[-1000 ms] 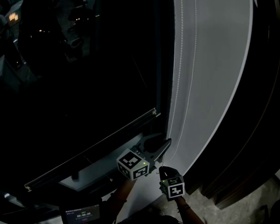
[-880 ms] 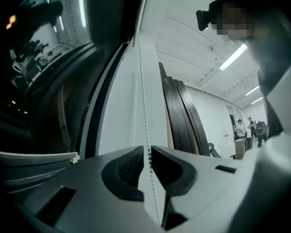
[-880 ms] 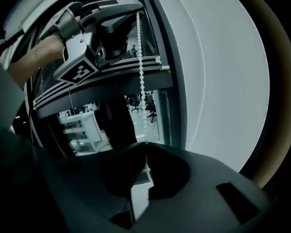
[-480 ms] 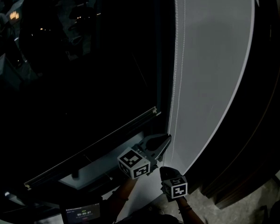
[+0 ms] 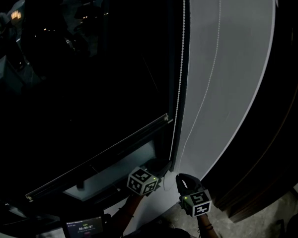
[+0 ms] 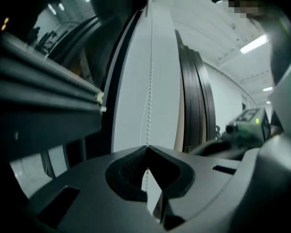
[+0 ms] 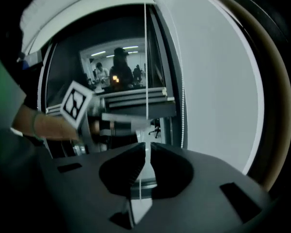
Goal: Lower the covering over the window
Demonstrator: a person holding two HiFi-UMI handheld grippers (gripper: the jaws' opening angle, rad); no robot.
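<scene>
Head view: I am holding both grippers low at the right edge of the dark window (image 5: 89, 83), close together. The left gripper (image 5: 160, 170) is sitting at the foot of the bead chain (image 5: 179, 83), whose tight strand is running straight up from it along the frame. The right gripper (image 5: 184, 179) is just to its right, under a slacker strand bowing out over the pale wall (image 5: 238, 58). I judge that holding one strand in each tool lets me haul one side of the loop while steadying the other. Up and to the left of the left gripper, a slanted rail (image 5: 97, 156) is crossing the glass; I take it for the blind's bottom bar.

Left gripper view: the jaws are closed, tips meeting on the bead chain (image 6: 149, 96), which is running up directly ahead. The rail (image 6: 48, 96) is lying to the tool's left.

Right gripper view: the jaws are pinched on a thin strand (image 7: 146, 57), with only a sliver of gap. The other strand is hanging to the right, and a white housing (image 7: 87, 6) is arching overhead.

Hard to make out: whether the darkness above the rail is fabric or bare glass; reflections are confusing it, and the chain's top is cut off
</scene>
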